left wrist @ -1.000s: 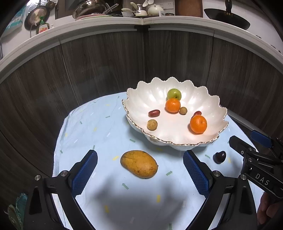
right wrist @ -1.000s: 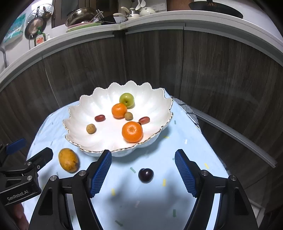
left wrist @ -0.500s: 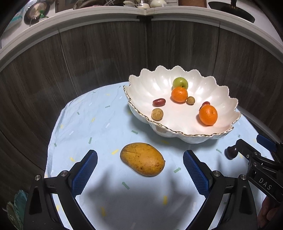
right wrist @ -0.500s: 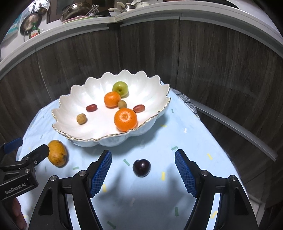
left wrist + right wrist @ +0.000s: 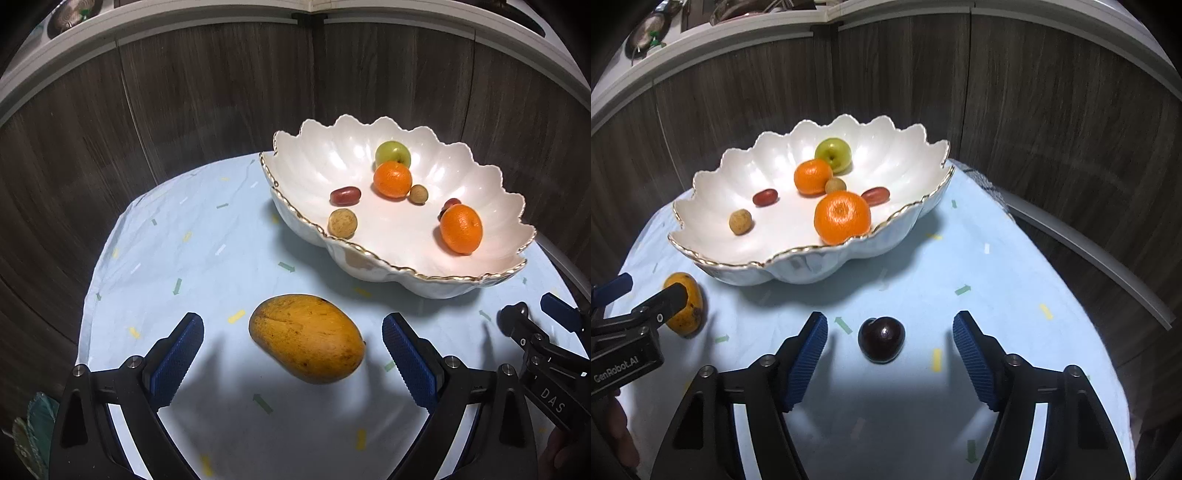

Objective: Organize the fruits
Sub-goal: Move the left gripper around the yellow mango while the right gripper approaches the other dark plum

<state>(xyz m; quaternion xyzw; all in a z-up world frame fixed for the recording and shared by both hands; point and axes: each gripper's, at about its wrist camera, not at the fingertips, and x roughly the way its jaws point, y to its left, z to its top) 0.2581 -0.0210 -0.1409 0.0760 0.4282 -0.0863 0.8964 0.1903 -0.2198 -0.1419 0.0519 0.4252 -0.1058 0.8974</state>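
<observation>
Right gripper [image 5: 890, 343] jaws closing, dark plum [image 5: 881, 339] on cloth [image 5: 979, 266] between them, untouched. White bowl [image 5: 798, 264] beyond holds fruit. Mango [image 5: 687, 308] left, behind left gripper finger.

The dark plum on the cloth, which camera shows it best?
The right wrist view: the plum lies whole and close, on the cloth between the right tool's closing blue pads, untouched. In the left wrist view I cannot make it out; the right tool stands where it would be.

A pale blue cloth [image 5: 979, 266] carries a scalloped bowl [image 5: 798, 266], mango [image 5: 306, 338] and plum [image 5: 881, 338].
</observation>
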